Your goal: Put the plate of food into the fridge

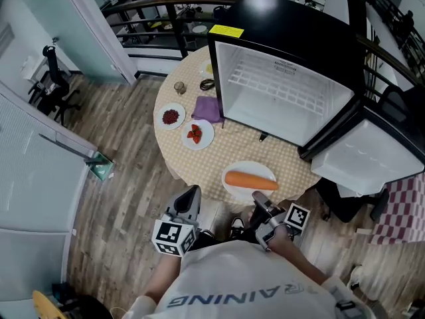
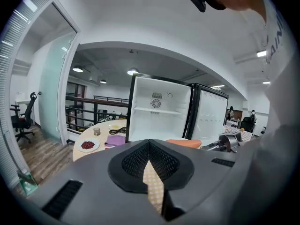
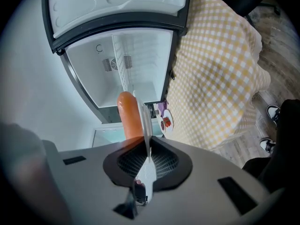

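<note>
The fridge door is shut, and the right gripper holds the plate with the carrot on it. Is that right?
Not quite. The door of the fridge stands wide open, not shut; the head view shows it. The rest holds: the right gripper grips the plate with the carrot on it.

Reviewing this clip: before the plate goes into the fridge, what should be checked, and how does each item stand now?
1. Right gripper jaws clamped on the round white plate at its rim: ok.
2. Orange carrot lying on that plate: ok.
3. Black mini fridge door swung open: ok.
4. White fridge interior shows room for the plate: ok.
5. Left gripper jaws together, holding nothing: ok.
6. Small dark object on the checked tablecloth before the opening, possibly in the way: cannot tell.
</note>
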The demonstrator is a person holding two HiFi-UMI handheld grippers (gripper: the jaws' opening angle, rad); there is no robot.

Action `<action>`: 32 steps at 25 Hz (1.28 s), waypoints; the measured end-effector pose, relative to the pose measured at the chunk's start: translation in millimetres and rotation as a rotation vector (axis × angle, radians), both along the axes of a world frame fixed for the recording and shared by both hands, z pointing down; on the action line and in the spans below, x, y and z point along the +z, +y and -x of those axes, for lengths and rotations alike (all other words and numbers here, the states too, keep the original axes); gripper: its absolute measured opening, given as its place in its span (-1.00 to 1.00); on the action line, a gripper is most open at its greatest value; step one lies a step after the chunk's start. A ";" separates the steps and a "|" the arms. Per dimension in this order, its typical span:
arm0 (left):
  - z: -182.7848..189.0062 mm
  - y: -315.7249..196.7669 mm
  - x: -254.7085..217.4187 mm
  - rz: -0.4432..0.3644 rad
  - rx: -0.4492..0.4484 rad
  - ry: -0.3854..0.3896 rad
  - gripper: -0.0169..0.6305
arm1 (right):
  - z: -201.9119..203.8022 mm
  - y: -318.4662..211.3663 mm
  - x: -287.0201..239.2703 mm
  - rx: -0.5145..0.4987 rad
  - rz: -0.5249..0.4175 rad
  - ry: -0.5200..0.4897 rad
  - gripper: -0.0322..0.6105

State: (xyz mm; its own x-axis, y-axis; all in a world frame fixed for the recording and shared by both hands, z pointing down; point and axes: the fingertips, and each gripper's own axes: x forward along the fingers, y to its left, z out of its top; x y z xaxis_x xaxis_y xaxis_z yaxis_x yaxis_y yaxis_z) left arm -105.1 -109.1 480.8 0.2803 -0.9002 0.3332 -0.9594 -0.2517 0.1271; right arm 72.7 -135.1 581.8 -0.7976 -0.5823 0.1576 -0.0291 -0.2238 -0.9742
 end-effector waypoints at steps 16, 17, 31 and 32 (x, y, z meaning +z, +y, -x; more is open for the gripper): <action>26.1 -96.4 8.0 -0.013 0.258 0.045 -0.92 | 20.0 -56.5 -5.0 0.272 -0.010 0.030 -0.79; 30.1 -104.0 8.1 -0.014 0.282 0.049 -0.92 | 23.5 -60.0 -6.2 0.293 -0.013 0.032 -0.79; 46.1 -162.3 21.4 0.003 0.495 0.087 -0.92 | 44.3 -72.7 -3.1 0.481 0.006 0.072 -0.79; 44.8 -163.1 21.5 0.004 0.494 0.089 -0.92 | 42.8 -74.6 -1.5 0.481 0.012 0.074 -0.79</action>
State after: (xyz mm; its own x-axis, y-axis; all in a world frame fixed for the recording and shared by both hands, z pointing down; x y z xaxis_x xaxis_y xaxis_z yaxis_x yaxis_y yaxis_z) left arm -149.9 -272.2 502.3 0.7002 -0.6516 0.2918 -0.7111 -0.6726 0.2048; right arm 29.9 -209.7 580.4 -0.4250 -0.8799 0.2126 0.0110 -0.2399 -0.9707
